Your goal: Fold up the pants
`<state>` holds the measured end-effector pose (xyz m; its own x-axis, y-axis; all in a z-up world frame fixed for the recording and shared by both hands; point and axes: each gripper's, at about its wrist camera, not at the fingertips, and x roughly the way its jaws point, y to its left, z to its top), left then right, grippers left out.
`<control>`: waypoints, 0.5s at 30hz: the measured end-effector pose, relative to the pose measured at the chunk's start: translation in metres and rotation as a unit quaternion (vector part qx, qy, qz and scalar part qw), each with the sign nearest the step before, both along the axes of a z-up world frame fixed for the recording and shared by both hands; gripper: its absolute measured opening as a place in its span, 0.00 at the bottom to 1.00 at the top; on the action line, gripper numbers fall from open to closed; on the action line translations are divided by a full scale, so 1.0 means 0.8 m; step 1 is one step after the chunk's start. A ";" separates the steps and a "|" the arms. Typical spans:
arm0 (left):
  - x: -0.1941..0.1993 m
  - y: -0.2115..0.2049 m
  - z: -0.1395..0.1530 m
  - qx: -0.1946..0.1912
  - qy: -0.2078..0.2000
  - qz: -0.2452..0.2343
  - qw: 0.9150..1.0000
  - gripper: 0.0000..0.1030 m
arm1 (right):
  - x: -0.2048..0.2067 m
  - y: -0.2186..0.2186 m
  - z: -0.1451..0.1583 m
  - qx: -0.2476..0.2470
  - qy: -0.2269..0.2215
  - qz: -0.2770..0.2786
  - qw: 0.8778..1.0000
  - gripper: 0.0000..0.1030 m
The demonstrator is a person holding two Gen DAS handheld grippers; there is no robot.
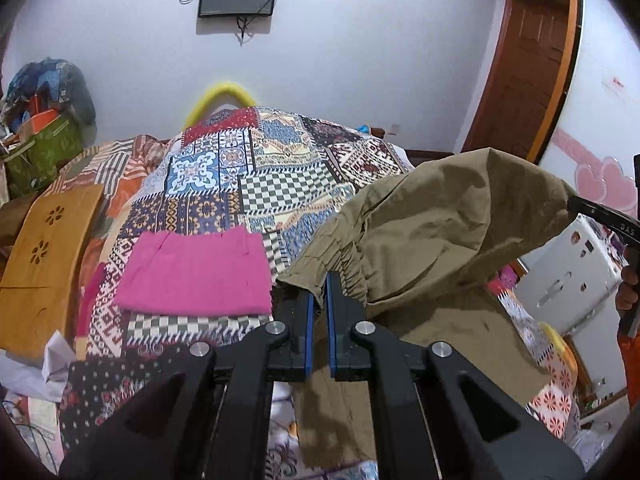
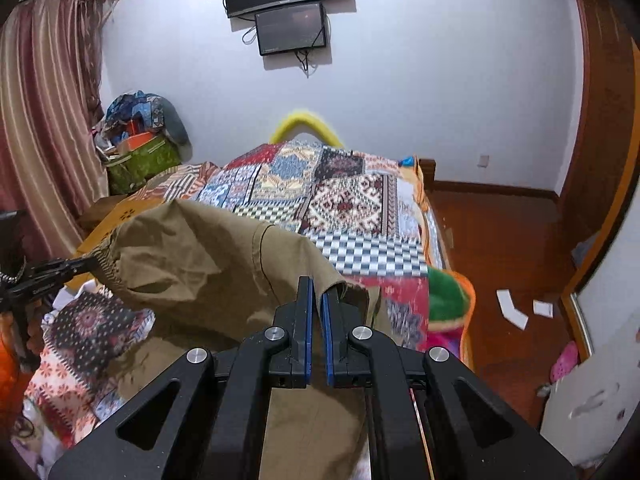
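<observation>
Left wrist view: the left claw (image 1: 319, 280) is clamping the elastic waistband of the khaki cotton pants (image 1: 436, 220), lifting them over the patchwork-covered bed (image 1: 280, 168); a folded pink cloth (image 1: 196, 272) is lying near the bed's left edge.
Right wrist view: the right claw (image 2: 317, 292) is pinching the pants' opposite waistband corner, above the bed's near edge.

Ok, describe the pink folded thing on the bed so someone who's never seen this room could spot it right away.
Find the bed under its patchwork cover, below the screens on the wall. On the side nearest the wooden board lies the pink garment, folded into a flat rectangle. It is the only plain, single-colour piece lying there; the khaki pants are held up in the air.
</observation>
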<state>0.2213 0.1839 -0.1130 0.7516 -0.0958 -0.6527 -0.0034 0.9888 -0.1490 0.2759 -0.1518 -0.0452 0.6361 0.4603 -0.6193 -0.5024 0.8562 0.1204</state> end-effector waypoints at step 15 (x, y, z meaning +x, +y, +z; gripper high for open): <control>-0.080 -0.021 -0.062 -0.004 0.054 0.006 0.999 0.05 | -0.085 -0.027 -0.062 -0.029 0.075 -0.012 0.997 0.04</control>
